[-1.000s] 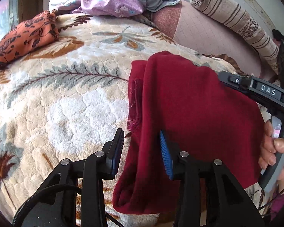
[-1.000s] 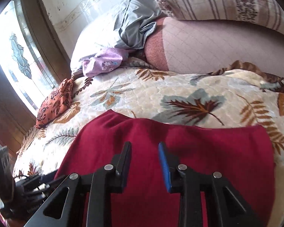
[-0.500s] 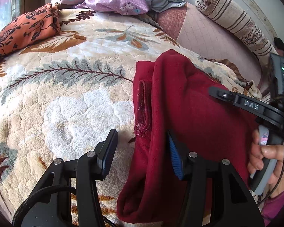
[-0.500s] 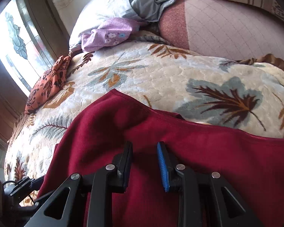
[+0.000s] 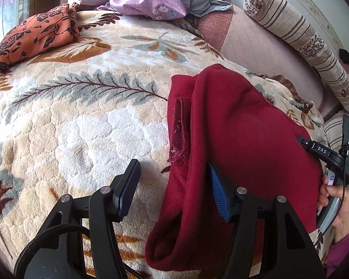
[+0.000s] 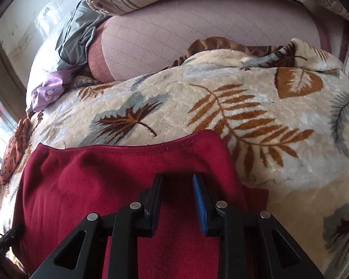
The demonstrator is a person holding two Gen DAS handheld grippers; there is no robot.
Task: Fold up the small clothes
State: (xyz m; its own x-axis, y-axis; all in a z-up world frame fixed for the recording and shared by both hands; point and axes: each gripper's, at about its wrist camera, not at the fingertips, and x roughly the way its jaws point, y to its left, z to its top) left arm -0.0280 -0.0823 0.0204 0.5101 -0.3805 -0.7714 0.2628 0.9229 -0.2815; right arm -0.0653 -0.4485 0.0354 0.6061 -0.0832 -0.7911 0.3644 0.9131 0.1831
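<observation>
Dark red fleece garment (image 5: 239, 144) is seen lying folded on the cream leaf-patterned plush blanket (image 5: 81, 121) of the bed. The left tool (image 5: 174, 190) is held wide apart over the garment's left edge, gripping nothing. The right tool (image 6: 178, 200) is held over the red cloth (image 6: 104, 181) with its fingers parted, nothing clamped between them.
</observation>
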